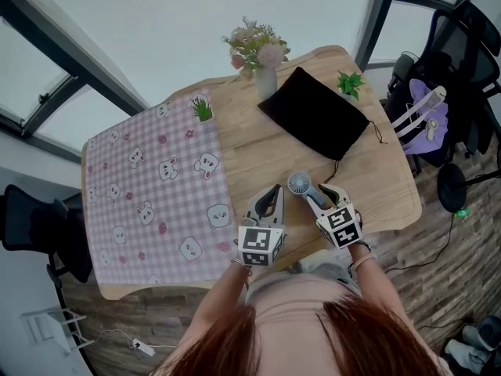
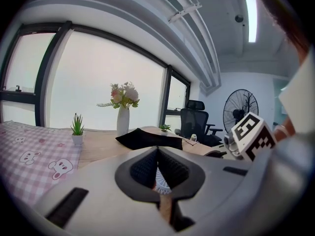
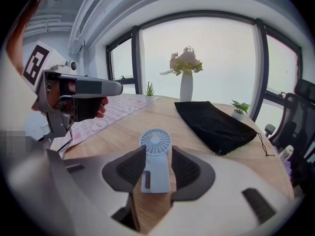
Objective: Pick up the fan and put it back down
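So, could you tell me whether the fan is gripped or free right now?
Gripped: the right gripper view shows the fan with its handle between the jaws of the right gripper, both pads against its sides.

Your head camera looks steeply down on the light wooden table (image 1: 258, 155), well above the left gripper (image 1: 272, 193) and right gripper (image 1: 317, 198). Each gripper camera rides just behind its fingers, facing along them over the tabletop. All three share the black cloth pouch (image 1: 315, 112) and white flower vase (image 1: 265, 81) beyond the fingertips; the small pale-blue handheld fan (image 3: 155, 156) sits between the right fingers.
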{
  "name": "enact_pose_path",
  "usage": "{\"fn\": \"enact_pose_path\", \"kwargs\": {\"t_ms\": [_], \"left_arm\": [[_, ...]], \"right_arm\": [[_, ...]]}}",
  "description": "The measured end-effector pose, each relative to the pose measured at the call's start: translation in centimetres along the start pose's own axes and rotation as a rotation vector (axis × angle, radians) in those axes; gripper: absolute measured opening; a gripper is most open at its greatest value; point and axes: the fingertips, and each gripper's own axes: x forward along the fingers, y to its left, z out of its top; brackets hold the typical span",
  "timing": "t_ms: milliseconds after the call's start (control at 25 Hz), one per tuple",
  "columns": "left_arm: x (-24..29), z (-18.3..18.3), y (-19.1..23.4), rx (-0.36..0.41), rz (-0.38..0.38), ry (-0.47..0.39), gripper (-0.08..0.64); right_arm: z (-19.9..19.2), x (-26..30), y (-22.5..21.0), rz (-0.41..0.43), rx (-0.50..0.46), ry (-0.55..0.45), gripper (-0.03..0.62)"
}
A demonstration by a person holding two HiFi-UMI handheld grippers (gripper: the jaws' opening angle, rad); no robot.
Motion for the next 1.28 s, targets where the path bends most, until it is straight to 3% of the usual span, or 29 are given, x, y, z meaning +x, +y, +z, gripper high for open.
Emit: {"fn": "enact_pose_path", "kwargs": {"t_ms": [1280], "left_arm": [[-4.0, 3.2, -0.7, -0.030, 0.096, -0.040, 0.009]], "right_arm": [[5.2, -7.2, -1.3, -0.061, 0.091, -0.243, 0.034]]}}
